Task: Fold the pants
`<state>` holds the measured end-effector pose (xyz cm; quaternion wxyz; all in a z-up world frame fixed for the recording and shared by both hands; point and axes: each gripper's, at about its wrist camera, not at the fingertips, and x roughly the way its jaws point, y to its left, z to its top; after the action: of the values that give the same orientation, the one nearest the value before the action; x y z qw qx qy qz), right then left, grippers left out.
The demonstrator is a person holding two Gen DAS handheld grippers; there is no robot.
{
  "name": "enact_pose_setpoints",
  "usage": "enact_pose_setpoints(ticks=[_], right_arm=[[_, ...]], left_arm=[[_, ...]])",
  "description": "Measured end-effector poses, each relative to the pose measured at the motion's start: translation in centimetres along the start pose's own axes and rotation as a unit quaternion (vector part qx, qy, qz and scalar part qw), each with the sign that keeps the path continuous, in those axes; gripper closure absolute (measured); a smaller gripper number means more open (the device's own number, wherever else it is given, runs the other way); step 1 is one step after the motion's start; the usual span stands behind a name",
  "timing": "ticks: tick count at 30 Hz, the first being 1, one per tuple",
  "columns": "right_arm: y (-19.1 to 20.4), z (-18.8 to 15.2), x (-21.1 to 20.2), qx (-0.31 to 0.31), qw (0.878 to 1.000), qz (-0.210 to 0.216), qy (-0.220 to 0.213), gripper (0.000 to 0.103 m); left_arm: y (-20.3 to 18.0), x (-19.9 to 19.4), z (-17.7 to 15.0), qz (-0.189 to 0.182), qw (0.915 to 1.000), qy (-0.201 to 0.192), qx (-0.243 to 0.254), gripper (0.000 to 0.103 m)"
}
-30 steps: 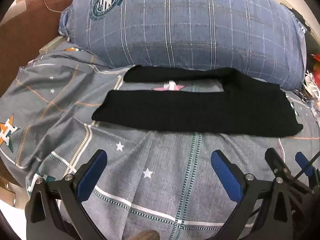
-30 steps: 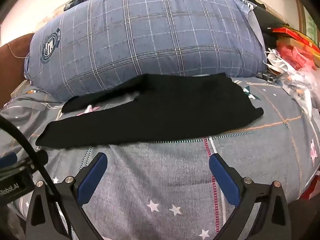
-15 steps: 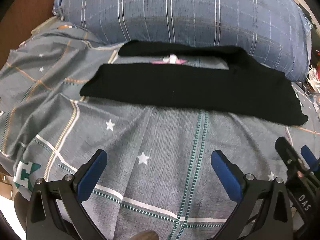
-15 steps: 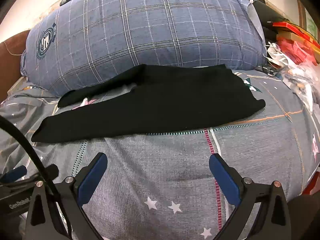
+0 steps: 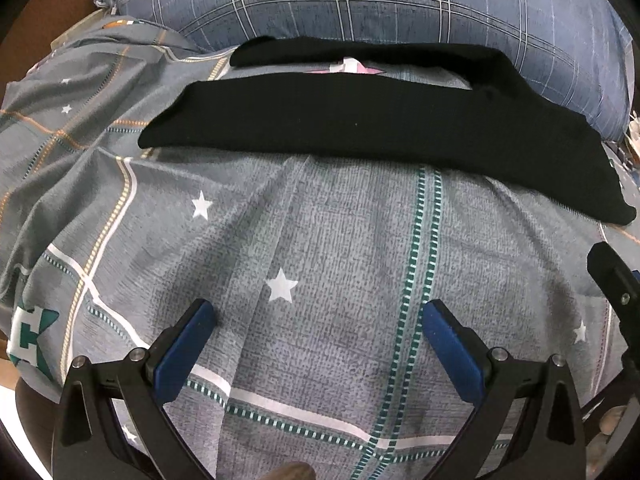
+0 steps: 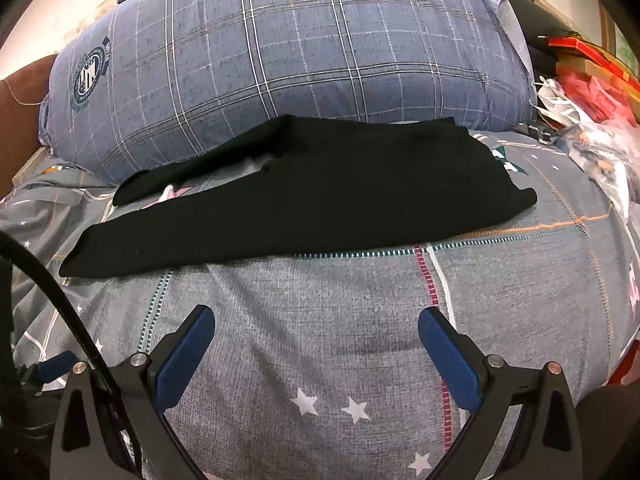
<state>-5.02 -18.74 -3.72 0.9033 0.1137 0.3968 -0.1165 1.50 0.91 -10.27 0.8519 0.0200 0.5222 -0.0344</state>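
Open stretch of grey bedsheet [image 5: 328,240] lies between both spread grippers and the near edge of the black pants [image 6: 320,200]; nothing stands on it. Behind the pants, the blue plaid pillow [image 6: 288,52] blocks the far side, touching the rear leg. Clutter pile [image 6: 592,120] crowds the right edge.

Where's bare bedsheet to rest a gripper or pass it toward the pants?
Free: the grey star-print sheet between both open grippers and the near edge of the black pants.

Crowded: the plaid pillow presses against the far leg, and bags and papers pile up on the right.
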Motion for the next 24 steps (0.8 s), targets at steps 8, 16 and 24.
enact_pose_setpoints(ticks=[8,16,24], right_arm=[[0.2,-0.2,0.2,-0.002,1.0,0.002,0.005,0.0],[0.2,-0.1,0.1,-0.002,1.0,0.002,0.006,0.0],[0.3,-0.2,0.2,-0.001,1.0,0.005,0.008,0.0]], left_arm=[[0.1,-0.1,-0.7,-0.004,0.9999,-0.006,-0.008,0.0],[0.4,-0.9,-2.5,-0.015,0.9997,-0.007,0.015,0.0],[0.7,-2.7,-3.4,-0.052,0.9981,-0.02,0.026,0.019]])
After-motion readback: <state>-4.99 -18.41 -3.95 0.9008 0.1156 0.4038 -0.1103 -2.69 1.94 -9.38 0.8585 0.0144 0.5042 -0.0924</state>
